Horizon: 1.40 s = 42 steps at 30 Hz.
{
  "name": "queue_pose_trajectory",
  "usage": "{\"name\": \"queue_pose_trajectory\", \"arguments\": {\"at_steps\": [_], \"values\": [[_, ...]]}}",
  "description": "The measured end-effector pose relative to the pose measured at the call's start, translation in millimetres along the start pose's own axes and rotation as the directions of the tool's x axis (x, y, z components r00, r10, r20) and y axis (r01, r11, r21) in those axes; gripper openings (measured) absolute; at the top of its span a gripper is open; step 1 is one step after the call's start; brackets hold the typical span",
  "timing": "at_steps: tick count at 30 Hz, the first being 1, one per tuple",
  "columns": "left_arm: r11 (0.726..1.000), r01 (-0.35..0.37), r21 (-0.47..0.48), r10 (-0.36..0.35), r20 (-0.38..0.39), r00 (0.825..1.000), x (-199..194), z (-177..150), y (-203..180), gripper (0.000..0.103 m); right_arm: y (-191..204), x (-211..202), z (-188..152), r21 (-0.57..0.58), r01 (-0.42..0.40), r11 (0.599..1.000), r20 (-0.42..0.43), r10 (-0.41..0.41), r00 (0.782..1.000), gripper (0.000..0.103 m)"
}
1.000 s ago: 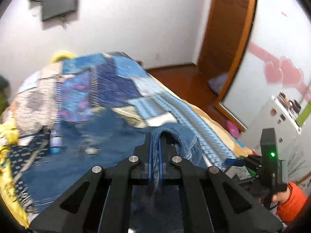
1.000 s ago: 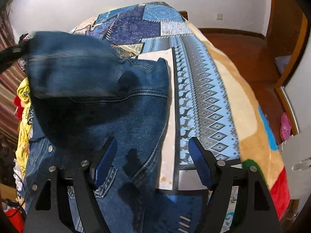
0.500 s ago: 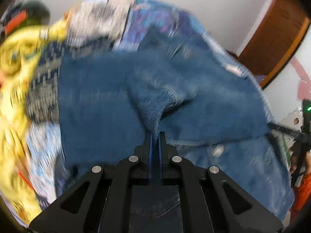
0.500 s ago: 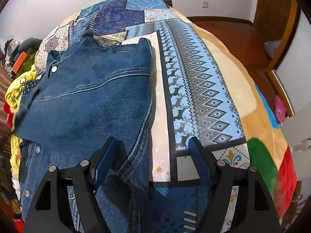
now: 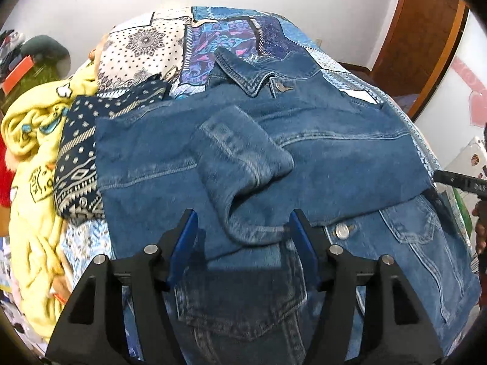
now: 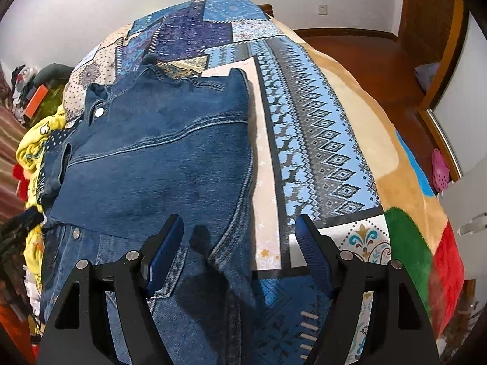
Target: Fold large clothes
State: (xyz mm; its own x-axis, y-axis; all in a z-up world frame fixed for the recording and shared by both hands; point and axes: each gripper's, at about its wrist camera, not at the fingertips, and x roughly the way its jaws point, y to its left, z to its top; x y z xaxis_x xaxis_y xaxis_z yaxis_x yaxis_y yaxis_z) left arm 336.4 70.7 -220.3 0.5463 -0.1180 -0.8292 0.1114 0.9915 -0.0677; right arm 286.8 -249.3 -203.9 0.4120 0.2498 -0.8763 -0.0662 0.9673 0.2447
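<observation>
A blue denim jacket (image 5: 334, 152) lies on the patchwork bedspread (image 5: 237, 30), collar at the far end, both sleeves folded across its front. A sleeve cuff (image 5: 243, 164) lies loose just beyond my left gripper (image 5: 242, 228), which is open and empty above it. In the right wrist view the jacket (image 6: 152, 158) fills the left half. My right gripper (image 6: 240, 237) is open and empty over the jacket's right edge, near its lower part.
A yellow printed garment (image 5: 33, 164) and a dark patterned cloth (image 5: 79, 140) lie heaped left of the jacket. The bedspread (image 6: 319, 127) stretches right to the bed's edge, with wooden floor (image 6: 380, 51) and a door beyond. A pink shoe (image 6: 439, 170) lies on the floor.
My left gripper carried the sleeve across the jacket, then opened and dropped the cuff on the jacket's front. My right gripper stayed open and drew back slightly.
</observation>
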Motion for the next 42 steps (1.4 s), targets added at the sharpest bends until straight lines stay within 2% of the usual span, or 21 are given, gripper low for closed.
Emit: {"name": "queue_pose_trajectory", "arguments": {"at_steps": [6,11,14,17,20,22,24,27,31,35,38,39,42], "values": [[0.996,-0.078,0.043,0.081,-0.070,0.994,45,10,-1,0.063,7,-1,-1,-0.023,-0.018,1.000,-0.005,0.018,1.000,0.073],[0.993,-0.107,0.045,0.108,-0.030,0.994,54,22,1,0.065,12,1,-2,-0.040,-0.020,0.999,-0.012,0.020,1.000,0.073],[0.992,-0.101,0.078,0.102,-0.004,0.995,54,26,-5,0.040,14,5,-2,-0.044,-0.017,0.999,-0.023,0.016,1.000,0.073],[0.993,-0.106,0.058,0.104,0.030,0.994,47,27,-2,0.026,18,5,-2,-0.061,-0.014,0.998,-0.028,0.012,1.000,0.073],[0.996,-0.021,-0.084,0.026,0.059,0.998,34,30,24,0.020,23,4,0,-0.085,-0.008,0.996,-0.023,0.006,1.000,0.073],[0.982,0.066,-0.177,-0.051,0.086,0.995,24,30,47,0.018,26,2,1,-0.092,-0.010,0.996,-0.015,0.008,1.000,0.073],[0.951,0.177,-0.252,-0.146,0.138,0.980,10,28,68,0.017,30,0,2,-0.098,-0.009,0.995,-0.010,0.008,1.000,0.073],[0.926,0.236,-0.293,-0.186,0.189,0.964,-4,24,82,0.016,35,0,2,-0.106,-0.010,0.994,-0.008,0.009,1.000,0.073],[0.926,0.214,-0.311,-0.168,0.167,0.972,-5,14,91,0.016,40,5,-1,-0.110,-0.010,0.994,-0.021,0.008,1.000,0.073],[0.945,0.084,-0.317,-0.073,0.048,0.996,10,-3,93,0.021,43,7,-6,-0.112,-0.009,0.994,-0.039,0.005,0.999,0.073],[0.953,0.029,-0.302,-0.031,-0.002,1.000,13,-16,96,0.031,44,4,-10,-0.118,-0.004,0.993,-0.041,-0.001,0.999,0.073],[0.956,0.005,-0.292,-0.008,-0.008,1.000,11,-20,96,0.036,44,2,-11,-0.119,-0.002,0.993,-0.040,-0.003,0.999,0.073],[0.964,-0.037,-0.265,0.035,-0.011,0.999,-1,-29,98,0.042,43,-6,-15,-0.124,0.012,0.992,-0.027,-0.015,1.000,0.073]]}}
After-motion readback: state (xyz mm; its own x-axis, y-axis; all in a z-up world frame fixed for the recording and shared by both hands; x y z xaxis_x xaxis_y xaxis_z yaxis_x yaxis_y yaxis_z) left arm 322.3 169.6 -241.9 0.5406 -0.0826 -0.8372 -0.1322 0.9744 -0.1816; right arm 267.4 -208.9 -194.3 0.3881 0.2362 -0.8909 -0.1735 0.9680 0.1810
